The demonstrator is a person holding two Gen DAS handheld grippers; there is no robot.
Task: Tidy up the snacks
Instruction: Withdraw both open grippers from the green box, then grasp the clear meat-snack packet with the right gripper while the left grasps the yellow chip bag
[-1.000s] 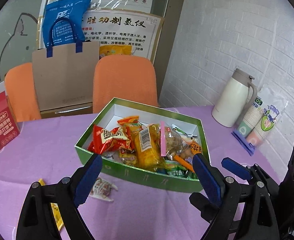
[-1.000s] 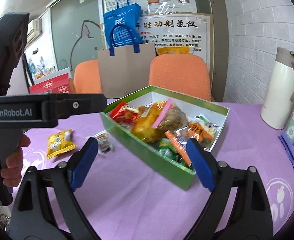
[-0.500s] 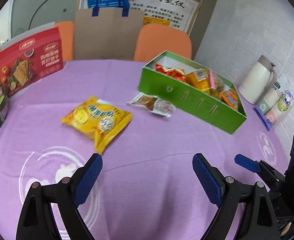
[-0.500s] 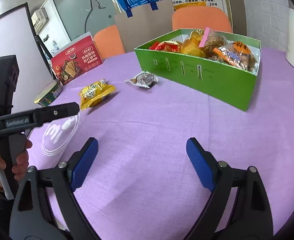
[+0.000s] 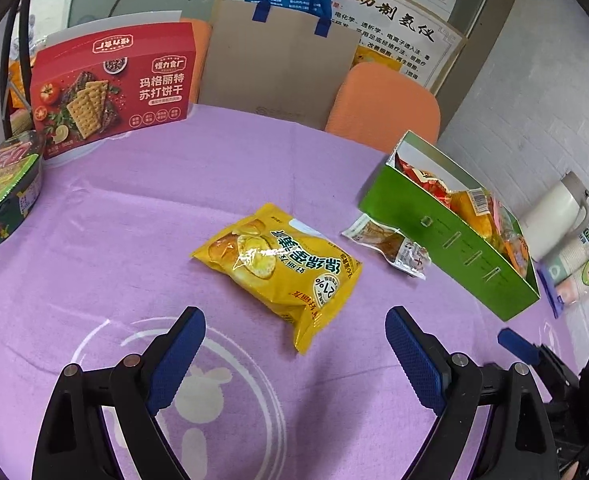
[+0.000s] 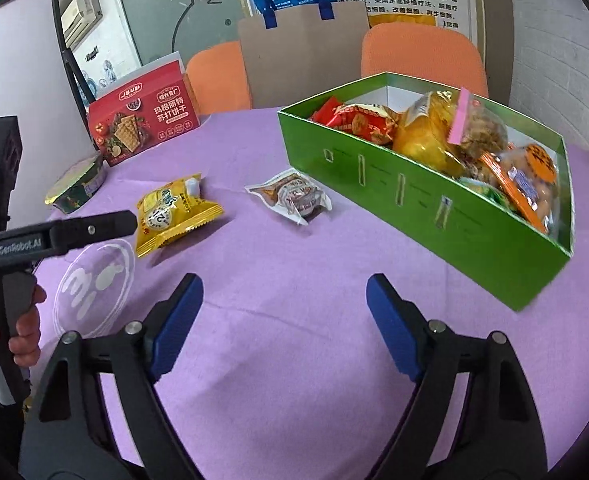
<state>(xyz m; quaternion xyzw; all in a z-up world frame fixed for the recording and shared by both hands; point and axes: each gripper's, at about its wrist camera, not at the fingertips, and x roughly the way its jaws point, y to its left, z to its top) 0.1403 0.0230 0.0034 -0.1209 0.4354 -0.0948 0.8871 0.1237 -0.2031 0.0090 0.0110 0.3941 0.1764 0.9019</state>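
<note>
Jaws, left: the left gripper (image 5: 294, 346) stands wide apart and empty, its pads over bare cloth just short of the yellow bag (image 5: 280, 266).
Jaws, right: the right gripper (image 6: 284, 312) is also apart with nothing between the pads; they have just been closing a little.
Change, left view: a second ago this camera looked into the green box (image 5: 450, 236); now it looks down on the yellow bag, and the box sits off to the right.
Change, right view: the box (image 6: 414, 196) has slid to the upper right, and the small packet (image 6: 290, 196) lies ahead, near the box wall.
Loose snacks: the bag and the packet (image 5: 390, 244) both lie on the purple cloth (image 5: 174, 208), outside the box.
Meaning: both hands have left the box and turned to the loose snacks; probably the left goes for the bag.
Left to do: nothing is gripped yet, so both snacks still need to go into the box.
</note>
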